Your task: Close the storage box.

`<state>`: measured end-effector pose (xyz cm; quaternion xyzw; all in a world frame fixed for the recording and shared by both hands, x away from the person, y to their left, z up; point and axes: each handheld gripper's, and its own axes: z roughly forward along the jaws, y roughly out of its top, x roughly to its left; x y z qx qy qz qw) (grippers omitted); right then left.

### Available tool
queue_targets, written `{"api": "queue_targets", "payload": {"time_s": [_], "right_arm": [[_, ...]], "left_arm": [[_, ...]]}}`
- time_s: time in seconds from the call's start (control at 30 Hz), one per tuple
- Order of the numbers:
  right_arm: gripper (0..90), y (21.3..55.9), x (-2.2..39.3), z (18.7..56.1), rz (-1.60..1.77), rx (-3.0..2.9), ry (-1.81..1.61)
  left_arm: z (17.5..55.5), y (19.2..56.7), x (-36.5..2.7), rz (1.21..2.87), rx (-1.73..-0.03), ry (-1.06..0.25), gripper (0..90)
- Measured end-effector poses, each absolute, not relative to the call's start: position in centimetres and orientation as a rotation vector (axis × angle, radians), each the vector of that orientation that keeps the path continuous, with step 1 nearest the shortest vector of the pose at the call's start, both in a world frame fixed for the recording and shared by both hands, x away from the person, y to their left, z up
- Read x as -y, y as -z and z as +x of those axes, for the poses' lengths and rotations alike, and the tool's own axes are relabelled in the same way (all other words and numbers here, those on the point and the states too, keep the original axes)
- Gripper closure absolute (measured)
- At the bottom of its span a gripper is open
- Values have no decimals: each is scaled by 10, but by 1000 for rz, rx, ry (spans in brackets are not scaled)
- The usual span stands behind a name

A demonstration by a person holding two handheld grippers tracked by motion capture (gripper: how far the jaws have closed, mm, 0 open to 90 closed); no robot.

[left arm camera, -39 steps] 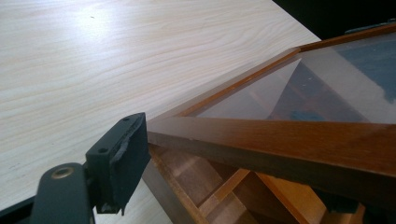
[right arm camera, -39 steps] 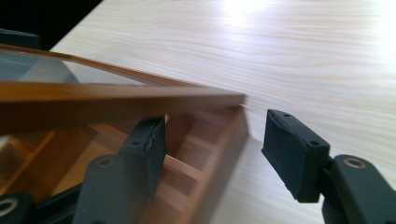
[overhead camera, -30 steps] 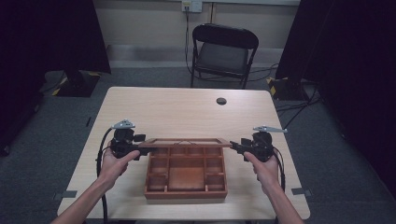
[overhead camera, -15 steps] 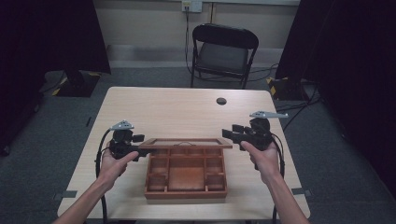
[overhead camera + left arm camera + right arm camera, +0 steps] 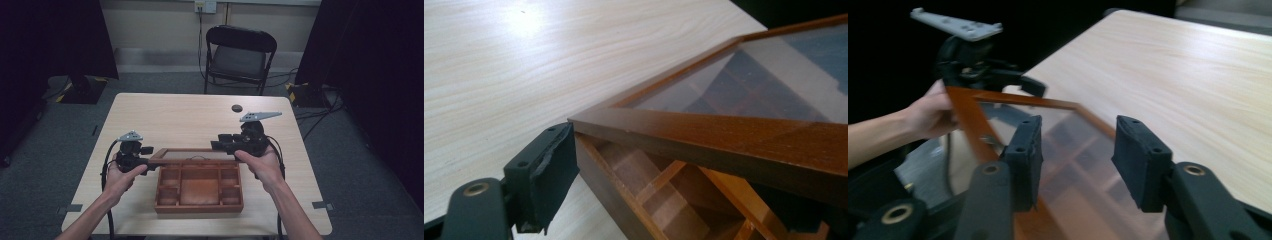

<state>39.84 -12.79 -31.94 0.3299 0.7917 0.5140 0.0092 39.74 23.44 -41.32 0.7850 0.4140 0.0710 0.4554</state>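
A wooden compartment box [image 5: 199,187] is sitting at the near-middle of the light wood table [image 5: 170,117], w/ its glass-panelled lid [image 5: 192,154] raised along the far edge.

The left gripper [image 5: 141,161] is clamping the lid's left frame corner, jaws partly apart w/ the wood rail between the pads. The left gripper view is showing one pad [image 5: 555,165] touching the frame's [image 5: 704,137] end; the other side is mostly hidden, so the bite depth can't be told.

The right gripper [image 5: 216,145] is hovering above the lid's right end, not touching it. Its jaws are standing apart w/ nothing pinched between them, and they have just been closing. In the right gripper view the lid's [image 5: 1048,130] pane is lying beyond the gap.

Handling, as a judgement: the lid is prob. stiff and fairly light, but the glass centre is fragile and slick. Best hold is on the wood frame rails near the corners, never on the pane. W/ one corner held, the lid is likely twisting at its hinges, so a 2nd grip on the opposite rail would be steadying it. The box base is looking heavier and stable.

Count: 1 box, 1 lid, 2 grippers, approx. ten compartments (partly hidden, not sure), 1 small dark round object [image 5: 237,108] far on the table, 1 folding chair [image 5: 240,55] behind.
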Motion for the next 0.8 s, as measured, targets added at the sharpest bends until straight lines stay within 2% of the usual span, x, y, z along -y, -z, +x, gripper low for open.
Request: {"api": "queue_targets", "payload": {"time_s": [0.2, 0.47, 0.8], "right_arm": [[650, 316, 112, 391, 940, -2568, -1605], [723, 326, 92, 387, 853, -2709, -1570], [771, 335, 84, 391, 879, -2792, -1551]], "left_arm": [[396, 419, -236, 1935, -1034, -172, 163], [397, 422, -237, 1930, -1046, -162, 169], [399, 424, -237, 1923, -1058, -163, 194]]}}
